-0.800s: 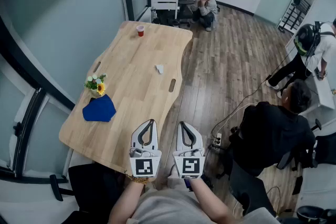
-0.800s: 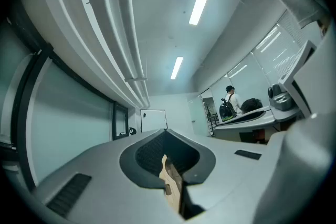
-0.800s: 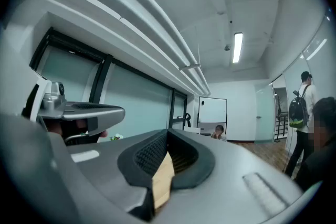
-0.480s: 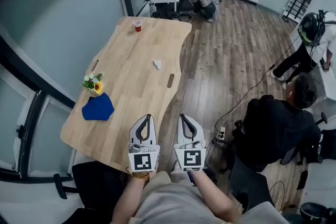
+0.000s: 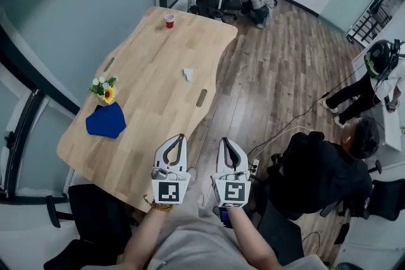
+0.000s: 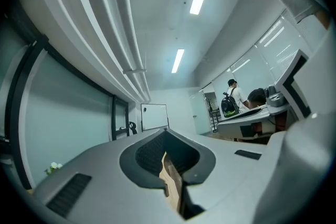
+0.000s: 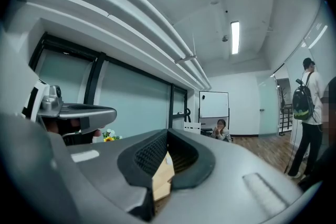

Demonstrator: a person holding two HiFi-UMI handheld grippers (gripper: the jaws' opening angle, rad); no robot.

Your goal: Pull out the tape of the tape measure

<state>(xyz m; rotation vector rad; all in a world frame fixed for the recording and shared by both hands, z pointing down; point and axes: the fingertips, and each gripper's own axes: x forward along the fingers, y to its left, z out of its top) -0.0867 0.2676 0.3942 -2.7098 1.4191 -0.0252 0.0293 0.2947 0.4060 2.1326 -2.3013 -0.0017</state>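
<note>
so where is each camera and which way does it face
Head view: on the person's head, steeply down at the table; forearms, left gripper, right gripper show.
Left gripper view: on that gripper, tilted up at ceiling; shut jaws.
Right gripper view: on that gripper, facing the whiteboard; shut jaws.
Both gripper views share the whiteboard.

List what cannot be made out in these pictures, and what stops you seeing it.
The small white object on the table: head view, too small to identify.
The red cup, its contents: head view, too small.
The table in both gripper views: mostly hidden by the shut left claw and right claw.
</note>
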